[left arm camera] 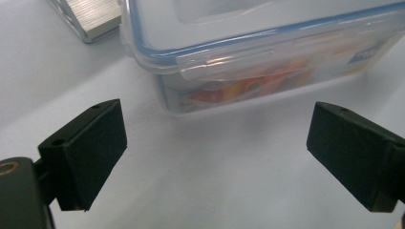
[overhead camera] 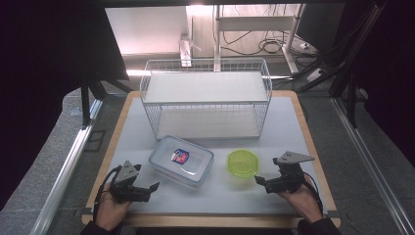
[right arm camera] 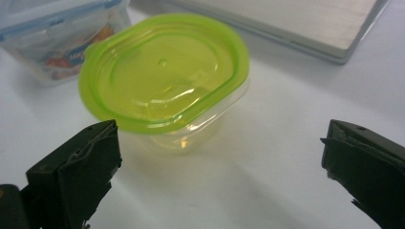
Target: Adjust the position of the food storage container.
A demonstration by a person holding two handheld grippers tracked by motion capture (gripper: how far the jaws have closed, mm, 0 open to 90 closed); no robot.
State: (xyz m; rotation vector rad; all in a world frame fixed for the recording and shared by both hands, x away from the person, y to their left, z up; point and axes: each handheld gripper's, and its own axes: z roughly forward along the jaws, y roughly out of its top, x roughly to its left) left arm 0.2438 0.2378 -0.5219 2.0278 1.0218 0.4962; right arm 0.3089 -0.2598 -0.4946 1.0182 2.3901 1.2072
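Note:
A clear rectangular food box (overhead camera: 181, 160) with a blue-edged lid and a coloured label lies near the table's middle front. In the left gripper view that box (left arm camera: 267, 52) sits just beyond my left gripper (left arm camera: 217, 157), whose jaws stand open with nothing between them. In the high view my left gripper (overhead camera: 151, 188) rests at the front left. A small clear tub with a green lid (overhead camera: 243, 163) stands right of the box. My right gripper (overhead camera: 259, 182) is open just in front of that tub (right arm camera: 165, 76); it (right arm camera: 219, 171) holds nothing.
A white wire basket rack (overhead camera: 205, 100) with a flat top shelf stands at the back of the table. A wooden border (overhead camera: 313, 147) frames the white tabletop. Dark stands and cables lie beyond the table.

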